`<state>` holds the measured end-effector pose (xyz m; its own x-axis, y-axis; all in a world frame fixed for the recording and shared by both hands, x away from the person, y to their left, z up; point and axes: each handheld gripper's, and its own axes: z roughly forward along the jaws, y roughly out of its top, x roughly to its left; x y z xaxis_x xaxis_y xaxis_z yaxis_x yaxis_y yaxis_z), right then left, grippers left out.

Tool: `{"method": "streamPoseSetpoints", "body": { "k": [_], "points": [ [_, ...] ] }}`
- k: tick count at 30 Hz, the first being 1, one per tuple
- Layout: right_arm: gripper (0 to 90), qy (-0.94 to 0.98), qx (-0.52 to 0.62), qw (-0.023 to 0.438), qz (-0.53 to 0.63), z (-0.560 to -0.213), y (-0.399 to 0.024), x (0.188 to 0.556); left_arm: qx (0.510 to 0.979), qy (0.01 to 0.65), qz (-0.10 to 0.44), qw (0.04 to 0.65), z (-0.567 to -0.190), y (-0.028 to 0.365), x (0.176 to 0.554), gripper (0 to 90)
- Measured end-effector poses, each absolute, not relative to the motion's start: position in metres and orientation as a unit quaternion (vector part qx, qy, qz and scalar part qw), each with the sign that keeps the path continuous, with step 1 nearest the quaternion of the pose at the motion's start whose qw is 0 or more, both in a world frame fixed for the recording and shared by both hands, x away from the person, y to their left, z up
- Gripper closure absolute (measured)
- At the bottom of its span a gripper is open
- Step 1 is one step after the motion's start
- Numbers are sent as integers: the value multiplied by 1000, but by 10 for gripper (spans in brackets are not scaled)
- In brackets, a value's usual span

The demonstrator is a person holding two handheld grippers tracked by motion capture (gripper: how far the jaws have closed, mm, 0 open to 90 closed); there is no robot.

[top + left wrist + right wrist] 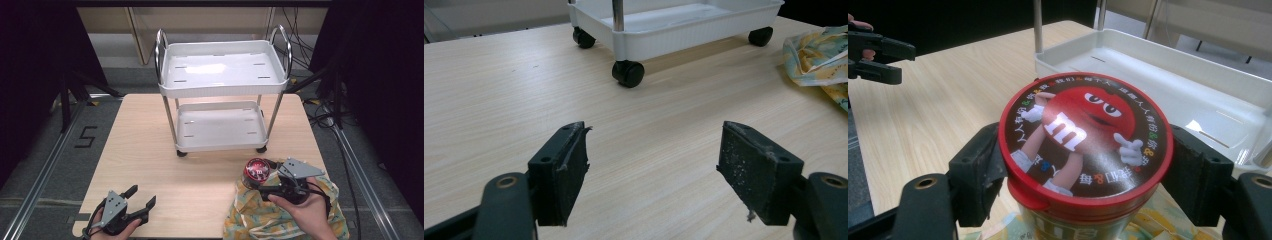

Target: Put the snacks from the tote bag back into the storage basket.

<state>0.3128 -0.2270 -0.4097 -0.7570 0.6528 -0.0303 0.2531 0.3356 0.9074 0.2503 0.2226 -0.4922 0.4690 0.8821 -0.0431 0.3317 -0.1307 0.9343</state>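
My right tongs (1083, 165) clamp the candy tub (1085, 150) just beneath its red lid: rigid, smooth plastic, probably light. Left tongs (654, 175) gape empty above the counter (499, 100).

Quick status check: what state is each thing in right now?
Left gripper: open, empty, low over the table.
Right gripper: shut on the candy tub.
Candy tub: upright, red lid on.
Cart: both trays empty.
Cloth bag: crumpled under the tub.
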Motion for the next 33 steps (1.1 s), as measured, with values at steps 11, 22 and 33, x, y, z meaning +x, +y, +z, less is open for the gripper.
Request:
{"method": "streamPoseSetpoints", "body": {
  "k": [11,22,33],
  "points": [
    [262,786,285,202,510,-408,-224,315,699,433,278,496,-492,223,250,272],
    [262,792,278,198,506,-404,-220,319,699,432,278,498,-492,223,250,272],
    [262,789,281,196,511,-402,-213,322,699,433,278,496,-492,223,250,272]
  ]
}}
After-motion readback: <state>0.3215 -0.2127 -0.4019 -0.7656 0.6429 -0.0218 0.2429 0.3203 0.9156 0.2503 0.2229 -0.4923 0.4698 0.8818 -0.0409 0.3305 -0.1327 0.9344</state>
